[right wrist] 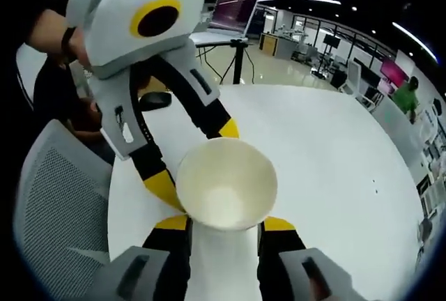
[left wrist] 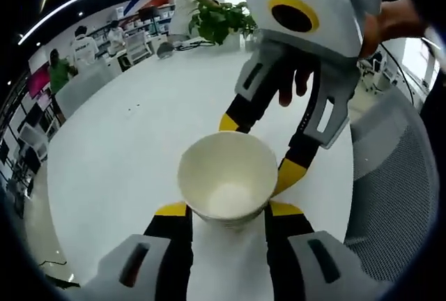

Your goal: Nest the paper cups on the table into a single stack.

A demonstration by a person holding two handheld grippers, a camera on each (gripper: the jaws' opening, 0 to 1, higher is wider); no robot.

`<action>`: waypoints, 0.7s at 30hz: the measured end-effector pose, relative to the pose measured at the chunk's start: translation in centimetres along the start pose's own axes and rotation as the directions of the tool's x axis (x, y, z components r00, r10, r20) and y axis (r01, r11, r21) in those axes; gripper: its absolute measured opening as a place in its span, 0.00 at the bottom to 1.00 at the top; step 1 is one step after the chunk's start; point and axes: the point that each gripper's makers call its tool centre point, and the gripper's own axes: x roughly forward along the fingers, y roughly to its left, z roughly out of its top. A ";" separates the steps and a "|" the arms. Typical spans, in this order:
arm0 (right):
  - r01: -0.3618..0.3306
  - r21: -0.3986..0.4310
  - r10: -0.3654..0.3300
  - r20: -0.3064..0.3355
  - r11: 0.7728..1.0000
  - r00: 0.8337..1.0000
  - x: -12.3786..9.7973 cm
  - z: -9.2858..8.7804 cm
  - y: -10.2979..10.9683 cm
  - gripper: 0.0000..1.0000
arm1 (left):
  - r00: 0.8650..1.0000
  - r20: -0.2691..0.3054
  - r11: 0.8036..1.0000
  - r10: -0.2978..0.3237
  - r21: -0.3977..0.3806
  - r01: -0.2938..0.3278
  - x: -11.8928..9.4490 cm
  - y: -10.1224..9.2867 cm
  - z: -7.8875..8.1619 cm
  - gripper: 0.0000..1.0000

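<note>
The white round worktop (left wrist: pixel 125 148) takes up most of both views, with a grey mesh chair (left wrist: pixel 397 175) at its edge and an office with people, desks and a potted plant (left wrist: pixel 219 21) behind it.

On the worktop stands a white paper cup (left wrist: pixel 228 179), upright with its mouth open upward, so its long axis runs straight up from the surface. Ridges show at its base in the left gripper view, which suggests more than one cup already nested there, though I cannot count them.

Both claws meet at this cup from opposite sides. In the left gripper view the left claw (left wrist: pixel 228 210) has a yellow-tipped jaw on either side of the cup's lower wall; they look pressed against it, clamped on the cup. The right claw (left wrist: pixel 259 151) comes in from the far side, its jaws apart around the rim. In the right gripper view the same cup (right wrist: pixel 226 182) sits between the right claw (right wrist: pixel 226 223) tips, which straddle its lower wall just as closely, apparently gripping it too, while the left claw (right wrist: pixel 198 158) reaches in from the far side.

Neither claw is nearer; the cup sits directly ahead of each, at its fingertips.
</note>
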 end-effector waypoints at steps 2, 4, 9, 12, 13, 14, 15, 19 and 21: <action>0.010 0.008 -0.010 0.003 1.000 1.000 -0.1 -0.2 -0.7 0.36 | 1.000 0.006 1.000 -0.006 0.005 0.006 0.6 0.4 0.7 0.39; 0.025 0.016 -0.025 0.003 1.000 1.000 -0.6 -0.5 -2.2 0.36 | 1.000 0.012 1.000 -0.010 0.011 0.010 1.3 1.0 1.4 0.39; 0.061 0.006 -0.061 -0.015 0.998 0.998 -1.7 -0.8 -5.4 0.35 | 0.999 0.029 1.000 -0.020 0.016 0.019 2.9 2.5 3.6 0.39; 0.071 0.005 -0.071 -0.019 0.997 0.997 -2.0 -1.1 -6.9 0.35 | 0.999 0.038 1.000 -0.026 0.006 0.026 4.2 3.7 4.9 0.40; 0.072 0.009 -0.071 -0.020 0.997 0.997 -2.0 -1.3 -7.4 0.35 | 0.999 0.039 1.000 -0.028 0.007 0.028 4.5 4.0 5.1 0.40; 0.072 0.011 -0.071 -0.021 0.997 0.997 -2.0 -1.3 -7.6 0.35 | 0.999 0.039 1.000 -0.029 0.007 0.028 4.6 4.1 5.2 0.40; 0.072 0.017 -0.071 -0.022 0.997 0.997 -2.0 -1.5 -8.2 0.35 | 0.999 0.038 1.000 -0.031 0.004 0.031 5.2 4.7 5.5 0.40; 0.070 0.017 -0.069 -0.039 0.997 0.997 -1.8 -2.2 -9.5 0.35 | 0.999 0.028 0.999 -0.043 -0.001 0.043 6.2 5.0 5.9 0.40; 0.064 0.014 -0.063 -0.045 0.998 0.997 -1.3 -2.5 -9.8 0.35 | 0.999 0.023 0.999 -0.047 -0.003 0.047 6.5 4.8 5.9 0.40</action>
